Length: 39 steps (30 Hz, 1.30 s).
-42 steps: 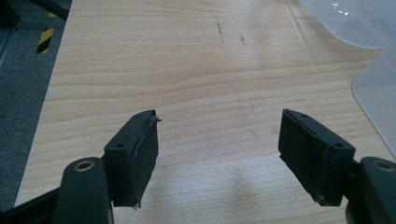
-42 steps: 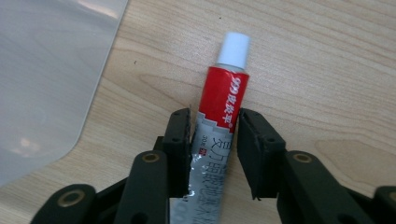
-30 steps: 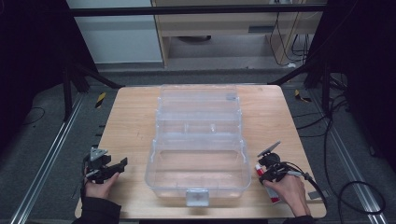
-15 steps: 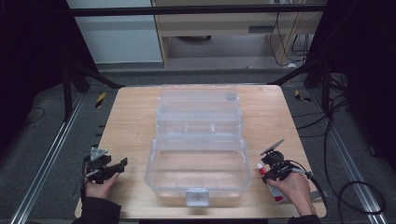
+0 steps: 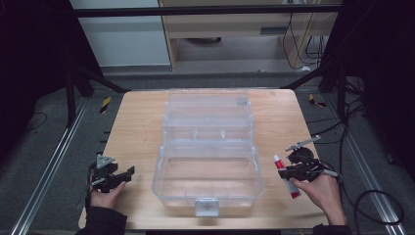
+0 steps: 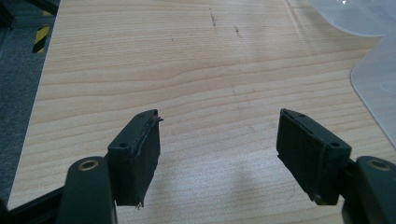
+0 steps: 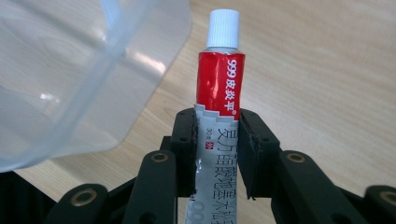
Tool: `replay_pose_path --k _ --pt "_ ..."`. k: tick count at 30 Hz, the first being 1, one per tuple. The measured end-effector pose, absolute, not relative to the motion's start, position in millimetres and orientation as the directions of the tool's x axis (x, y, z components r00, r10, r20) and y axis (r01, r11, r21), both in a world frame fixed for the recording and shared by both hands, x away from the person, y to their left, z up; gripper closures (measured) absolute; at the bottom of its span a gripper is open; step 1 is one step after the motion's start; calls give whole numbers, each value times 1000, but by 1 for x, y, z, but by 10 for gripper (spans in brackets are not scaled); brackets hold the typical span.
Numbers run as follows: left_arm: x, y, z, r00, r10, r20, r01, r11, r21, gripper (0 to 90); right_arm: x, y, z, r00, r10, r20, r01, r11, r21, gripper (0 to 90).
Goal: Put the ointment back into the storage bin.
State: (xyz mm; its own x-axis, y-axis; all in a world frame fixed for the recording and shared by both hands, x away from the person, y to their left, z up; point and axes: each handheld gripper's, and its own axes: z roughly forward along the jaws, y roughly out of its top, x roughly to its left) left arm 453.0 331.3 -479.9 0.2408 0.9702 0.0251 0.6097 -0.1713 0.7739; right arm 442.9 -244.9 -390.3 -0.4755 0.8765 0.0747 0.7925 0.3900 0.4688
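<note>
A clear plastic tiered box (image 5: 208,147) stands open in the middle of the wooden table (image 5: 137,127). My right gripper (image 5: 288,171) is shut on a red and white ointment tube (image 5: 283,166) just right of the box's front corner. In the right gripper view the tube (image 7: 219,88) stands between the pads, white cap up, with the box wall (image 7: 70,70) close at left. My left gripper (image 5: 120,177) rests at the table's front left, open; the left gripper view has its jaws wide apart (image 6: 217,149) over bare wood.
The table's edges drop to a dark floor with metal rails on both sides. Cables trail at the right. A corner of the clear box (image 6: 378,84) lies at the right of the left gripper view.
The right gripper with the tube has shifted slightly right and toward the front edge. The left gripper has stayed put.
</note>
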Motion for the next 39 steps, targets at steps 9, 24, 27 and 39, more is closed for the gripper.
replay_pose_path --k 9,24,27,39 --pt "453 331 -480 248 968 30 610 -180 772 299 445 -238 -361 -532 846 39 720 428 547 695" --pt "454 331 -480 259 965 35 609 -191 770 300 454 -212 -316 -690 724 -24 569 562 600 695" --pt "454 330 -480 260 965 35 607 -192 771 300 455 -206 -310 -720 693 -33 543 592 596 695" --pt "455 330 -480 263 964 42 605 -199 771 302 458 -174 -295 -862 506 -41 404 733 547 695"
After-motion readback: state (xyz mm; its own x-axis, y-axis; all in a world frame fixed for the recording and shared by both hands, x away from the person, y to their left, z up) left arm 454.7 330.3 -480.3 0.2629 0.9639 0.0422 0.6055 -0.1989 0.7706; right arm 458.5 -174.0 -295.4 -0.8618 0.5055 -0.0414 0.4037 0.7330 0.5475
